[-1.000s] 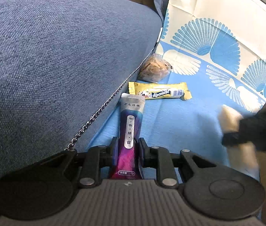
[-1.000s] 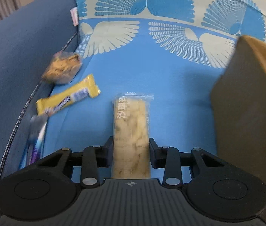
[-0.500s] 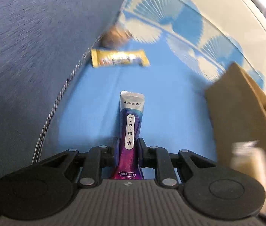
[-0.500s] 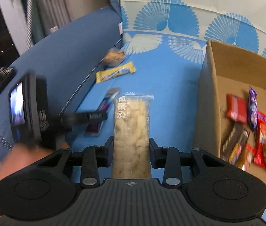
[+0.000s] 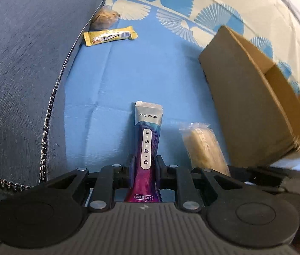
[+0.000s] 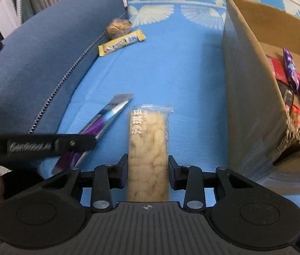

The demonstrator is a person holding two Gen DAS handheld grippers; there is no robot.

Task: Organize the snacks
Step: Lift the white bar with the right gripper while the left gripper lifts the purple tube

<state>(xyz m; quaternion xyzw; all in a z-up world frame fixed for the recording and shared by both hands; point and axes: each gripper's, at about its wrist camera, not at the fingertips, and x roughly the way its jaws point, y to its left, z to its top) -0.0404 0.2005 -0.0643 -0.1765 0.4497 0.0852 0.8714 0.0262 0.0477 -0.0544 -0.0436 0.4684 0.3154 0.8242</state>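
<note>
My left gripper (image 5: 144, 165) is shut on a purple and silver stick sachet (image 5: 147, 140), held above the blue cloth. It also shows in the right wrist view (image 6: 103, 123). My right gripper (image 6: 147, 167) is shut on a long beige cake bar in clear wrap (image 6: 148, 146), seen beside the sachet in the left wrist view (image 5: 203, 146). A cardboard box (image 6: 252, 85) stands to the right with several snacks (image 6: 296, 89) inside. A yellow candy bar (image 5: 110, 36) and a brown wrapped cake (image 5: 105, 18) lie far left by the cushion.
A dark blue cushion (image 5: 22, 63) with a zipper (image 5: 50, 106) rises along the left. The blue patterned cloth (image 5: 141, 68) covers the seat between cushion and box. The box's near wall (image 5: 245, 106) stands close on the right of both grippers.
Both grippers have lifted and pulled back from the cushion with their snacks. They now sit side by side next to the box, which has come closer on the right.
</note>
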